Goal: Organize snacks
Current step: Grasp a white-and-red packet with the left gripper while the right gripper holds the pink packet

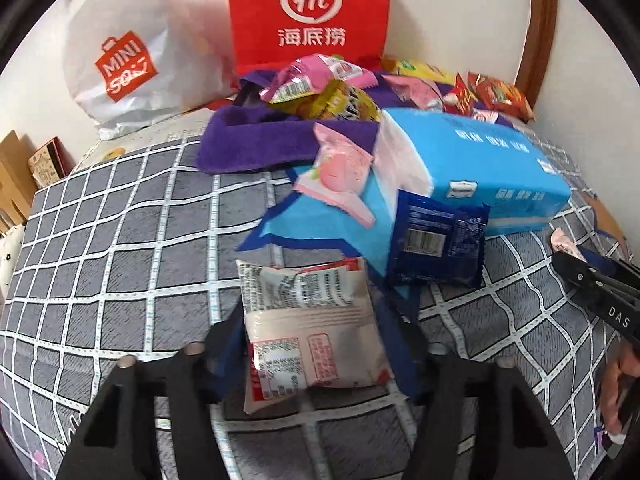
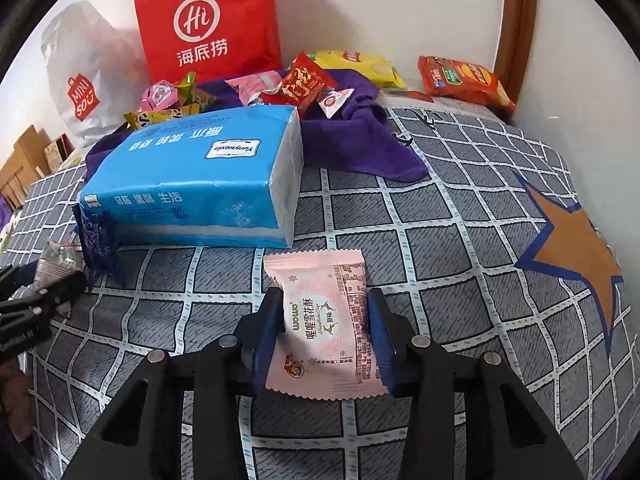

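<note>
My right claw (image 2: 323, 334) grips a pink snack packet (image 2: 325, 324) between its blue pads, just above the checked bedspread (image 2: 460, 216). My left claw (image 1: 316, 354) clamps a pale snack packet (image 1: 310, 328); the blue tissue pack (image 1: 472, 160) lies ahead of both.

My left gripper (image 1: 316, 364) blurring the beige packet's (image 1: 310, 332) print, dark blue packet (image 2: 96, 236) half hidden behind tissue pack (image 2: 196, 176), red bag (image 1: 308, 12) cropped at top.

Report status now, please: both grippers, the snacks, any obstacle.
Left gripper shut on beige snack pack. Right gripper shut on pink wowo packet. Blue tissue pack lies ahead, more snacks behind it.
</note>
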### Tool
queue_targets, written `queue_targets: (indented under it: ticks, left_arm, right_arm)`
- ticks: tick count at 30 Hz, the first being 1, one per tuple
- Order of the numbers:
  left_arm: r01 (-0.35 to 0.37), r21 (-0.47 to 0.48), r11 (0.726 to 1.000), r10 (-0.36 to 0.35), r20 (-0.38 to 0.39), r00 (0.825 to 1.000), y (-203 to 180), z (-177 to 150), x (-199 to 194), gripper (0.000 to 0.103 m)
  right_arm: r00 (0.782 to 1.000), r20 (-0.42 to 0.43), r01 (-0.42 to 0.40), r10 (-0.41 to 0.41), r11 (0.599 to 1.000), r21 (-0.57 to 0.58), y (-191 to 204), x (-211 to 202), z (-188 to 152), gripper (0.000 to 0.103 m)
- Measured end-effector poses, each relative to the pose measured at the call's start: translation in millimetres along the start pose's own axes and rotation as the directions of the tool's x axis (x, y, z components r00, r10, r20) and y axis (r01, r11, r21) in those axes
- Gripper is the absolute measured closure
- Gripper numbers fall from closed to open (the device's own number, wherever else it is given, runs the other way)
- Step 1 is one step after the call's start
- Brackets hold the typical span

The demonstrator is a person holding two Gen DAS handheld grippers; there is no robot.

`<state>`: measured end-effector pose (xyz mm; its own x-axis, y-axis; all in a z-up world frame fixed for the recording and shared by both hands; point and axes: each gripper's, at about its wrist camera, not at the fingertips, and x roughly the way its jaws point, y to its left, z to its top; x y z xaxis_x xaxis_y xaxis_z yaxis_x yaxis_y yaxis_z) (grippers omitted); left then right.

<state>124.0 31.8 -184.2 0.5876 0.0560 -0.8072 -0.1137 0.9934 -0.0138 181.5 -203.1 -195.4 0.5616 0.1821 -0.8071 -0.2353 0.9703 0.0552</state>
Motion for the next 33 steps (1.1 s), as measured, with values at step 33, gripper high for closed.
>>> queue_targets:
  ticks: [33]
  left_arm:
    - [0.077, -0.016, 0.997, -0.077, 0.011, 0.997, 8.3, -1.0, -25.3, 0.078]
  right_arm:
    - [0.995, 0.008, -0.096, 0.096, 0.992, 0.082, -17.3, -7.1, -1.5, 0.063]
